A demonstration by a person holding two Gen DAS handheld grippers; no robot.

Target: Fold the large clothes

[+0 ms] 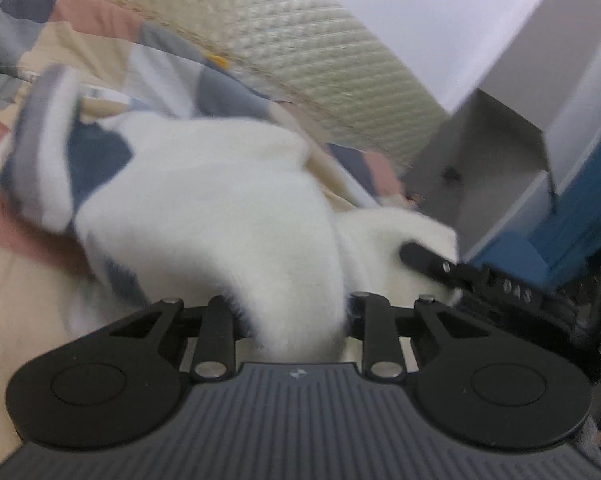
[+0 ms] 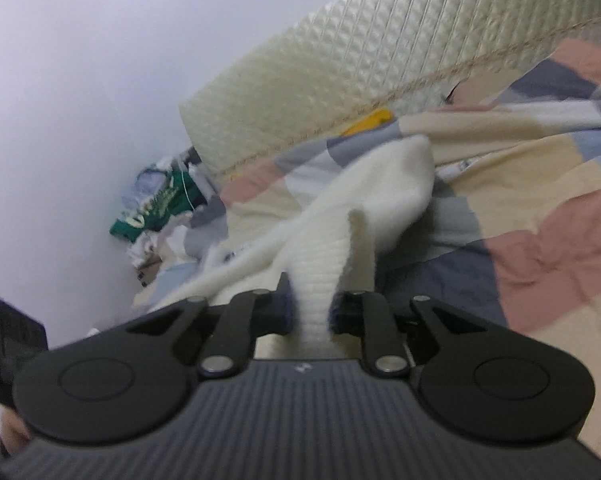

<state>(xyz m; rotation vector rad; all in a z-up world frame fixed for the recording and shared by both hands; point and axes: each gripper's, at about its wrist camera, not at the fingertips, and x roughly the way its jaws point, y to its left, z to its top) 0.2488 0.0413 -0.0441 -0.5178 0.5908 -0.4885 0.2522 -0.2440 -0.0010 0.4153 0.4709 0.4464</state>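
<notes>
White sweater pinched in both closed tools

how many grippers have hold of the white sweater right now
2. The left gripper pinches a thick bunch of the white sweater over the patchwork quilt; the right gripper clamps a ribbed edge of it.

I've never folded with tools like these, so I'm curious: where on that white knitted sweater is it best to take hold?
By its ribbed edge, as the right claw does: a flat, firm band of the white sweater that slips between the fingers. Come from the near side, level with the patchwork quilt. The left claw pinches a thicker bunch, probably less tidy.
</notes>
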